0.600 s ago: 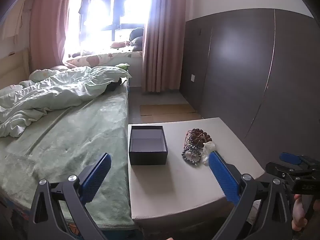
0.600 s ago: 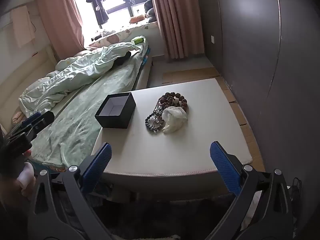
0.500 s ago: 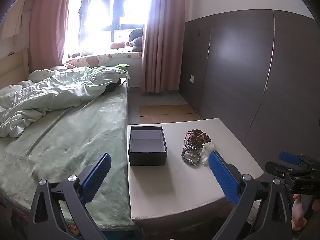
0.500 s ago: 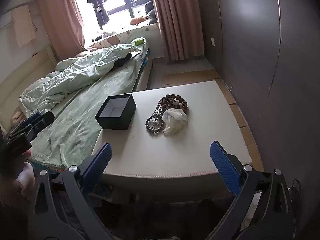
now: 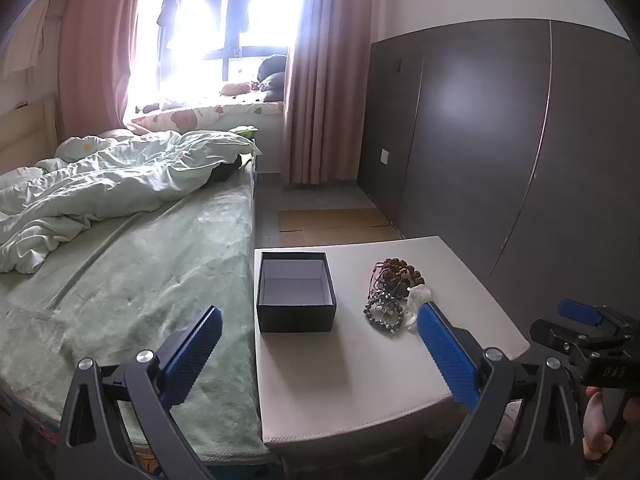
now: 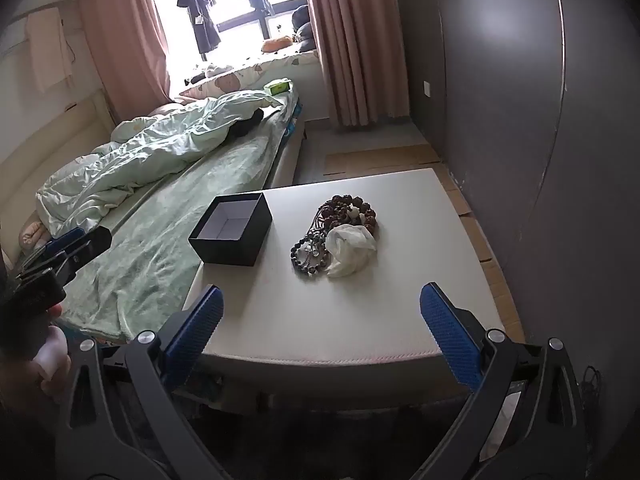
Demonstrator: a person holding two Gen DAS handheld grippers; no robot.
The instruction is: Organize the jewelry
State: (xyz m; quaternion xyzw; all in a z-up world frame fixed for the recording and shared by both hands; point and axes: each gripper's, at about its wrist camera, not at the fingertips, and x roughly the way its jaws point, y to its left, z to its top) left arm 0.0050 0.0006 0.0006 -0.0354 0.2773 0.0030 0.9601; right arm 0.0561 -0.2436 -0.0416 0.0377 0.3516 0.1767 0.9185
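On the white table (image 6: 360,320) beside the bed, the jewelry pile (image 6: 334,236) lies right of the empty black box (image 6: 232,236), a white pouch (image 6: 350,254) touching it. Left gripper (image 5: 320,344) & right gripper (image 6: 320,320) both spread wide, empty, hovering at the near edge. Risk: bead strands look tangled, so lifting one may drag others or the pouch off. No readable writing; marking on the gripper body too blurred.

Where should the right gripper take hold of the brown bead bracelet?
Judging by its pose, pinch the brown bead bracelet at its far rim, from above: it lies flat, and the white cloth and grey bead bracelet crowd its near side.
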